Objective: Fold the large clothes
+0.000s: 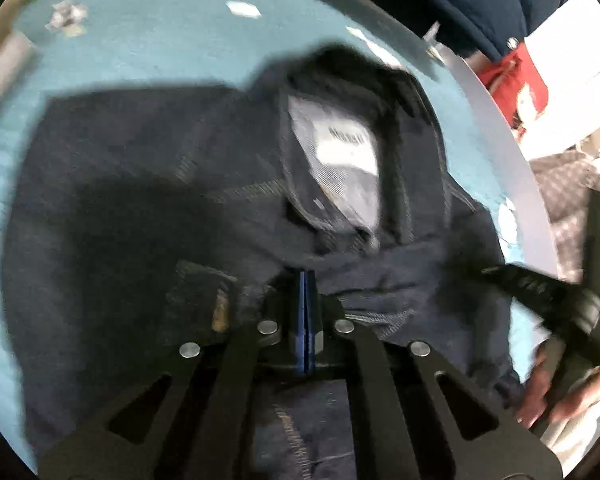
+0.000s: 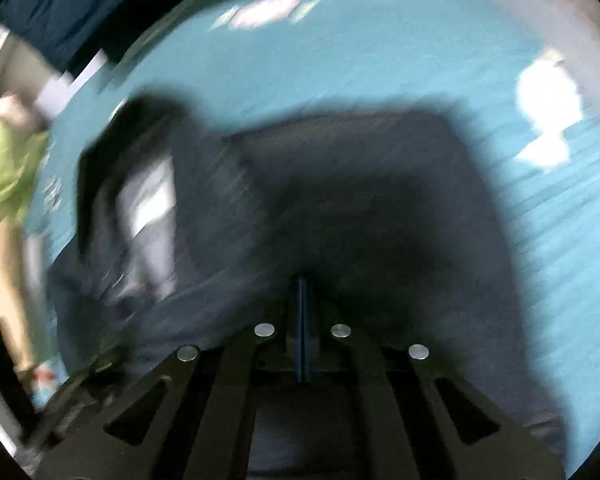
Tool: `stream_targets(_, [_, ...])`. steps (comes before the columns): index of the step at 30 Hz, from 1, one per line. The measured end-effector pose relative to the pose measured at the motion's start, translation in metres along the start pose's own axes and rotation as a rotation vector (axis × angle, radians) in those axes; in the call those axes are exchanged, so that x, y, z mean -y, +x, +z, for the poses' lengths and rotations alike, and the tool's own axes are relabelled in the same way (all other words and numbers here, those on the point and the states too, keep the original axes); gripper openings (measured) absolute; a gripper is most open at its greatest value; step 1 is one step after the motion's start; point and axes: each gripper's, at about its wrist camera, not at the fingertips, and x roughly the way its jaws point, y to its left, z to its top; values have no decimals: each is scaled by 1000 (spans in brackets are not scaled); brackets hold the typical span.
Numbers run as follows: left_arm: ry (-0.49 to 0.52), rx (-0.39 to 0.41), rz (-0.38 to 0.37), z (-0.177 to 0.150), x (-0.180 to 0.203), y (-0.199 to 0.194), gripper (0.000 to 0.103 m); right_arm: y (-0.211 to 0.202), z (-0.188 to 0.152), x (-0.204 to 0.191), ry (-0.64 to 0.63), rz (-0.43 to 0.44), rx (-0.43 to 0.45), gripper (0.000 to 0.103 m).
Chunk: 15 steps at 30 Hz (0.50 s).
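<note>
Okay, both my grippers are clamped on fabric: left gripper (image 1: 305, 276) and right gripper (image 2: 302, 280) each pinch the dark denim jacket (image 1: 148, 184) spread on the blue table cover (image 1: 160, 40). I'd carry both edges over evenly, keeping tension, then lay flat.

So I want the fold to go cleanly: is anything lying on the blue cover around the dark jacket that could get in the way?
Nothing visible does. Both the left gripper and the right gripper are shut at the dark jacket, and the blue cover around it shows only printed patches.
</note>
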Motion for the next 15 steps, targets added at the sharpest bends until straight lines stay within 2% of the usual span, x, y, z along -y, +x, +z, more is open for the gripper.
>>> stream_targets(1, [16, 40, 80, 4, 0, -5, 3, -1, 8, 10, 31, -16, 17, 1])
stream_targets(3, [20, 32, 156, 5, -7, 8, 2, 26, 17, 43, 157, 12, -64, 0])
stream_targets(4, [19, 34, 151, 4, -12, 20, 2, 42, 16, 53, 190, 69, -92, 0])
stream_targets(6, [8, 83, 122, -1, -21, 17, 2, 44, 14, 55, 193, 125, -70, 0])
stream_targets(10, [-23, 50, 81, 4, -29, 12, 2, 35, 15, 38, 163, 74, -90, 0])
stream_targets(11, [-31, 35, 82, 7, -29, 13, 2, 28, 16, 32, 170, 78, -100, 5])
stream_targets(13, [-25, 26, 120, 11, -26, 0, 3, 11, 14, 39, 145, 90, -90, 6])
stream_targets(15, [-14, 47, 145, 12, -19, -9, 3, 0, 9, 34, 86, 42, -59, 6])
